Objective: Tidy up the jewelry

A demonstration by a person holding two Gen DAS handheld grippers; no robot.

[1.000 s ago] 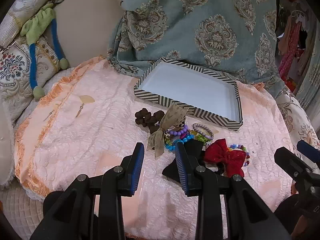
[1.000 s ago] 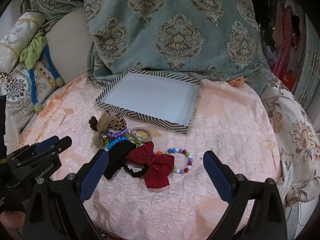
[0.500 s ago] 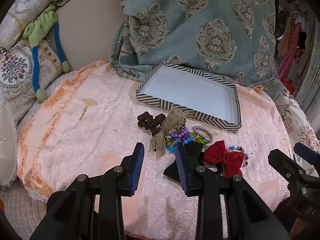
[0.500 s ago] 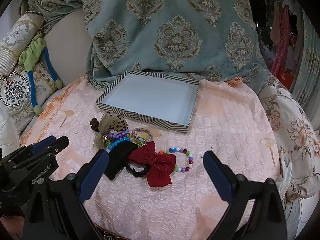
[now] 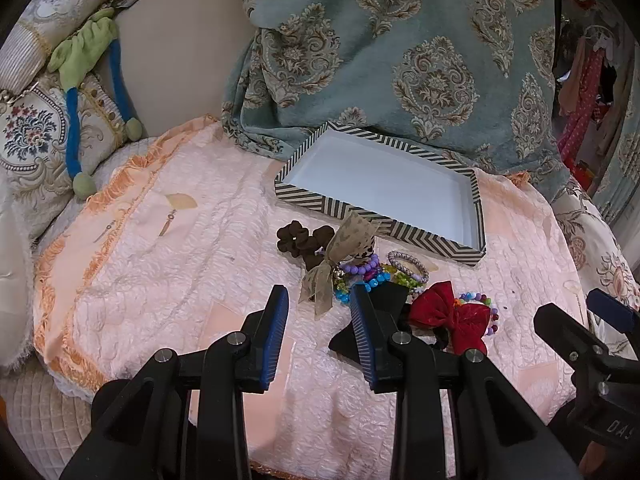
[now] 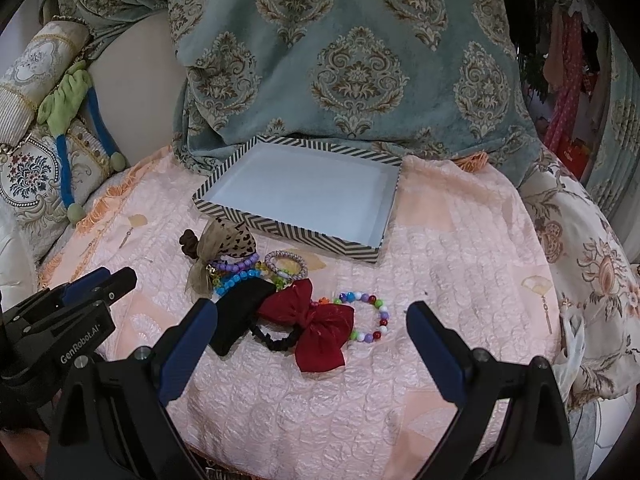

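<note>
A puckered peach quilt covers the seat. On it sits a shallow rectangular tray, chevron-striped outside, smooth white inside. Just before it lie a glossy red bow and a round multicoloured bead bracelet. The right gripper gapes wide, empty; the left gripper is moderately parted, empty.

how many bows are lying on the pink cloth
2, perhaps more. A red bow lies nearest the camera beside the multicolor bead bracelet. A tan sheer bow lies by the striped tray, atop the bracelet pile. The black fabric piece might be a third.
</note>
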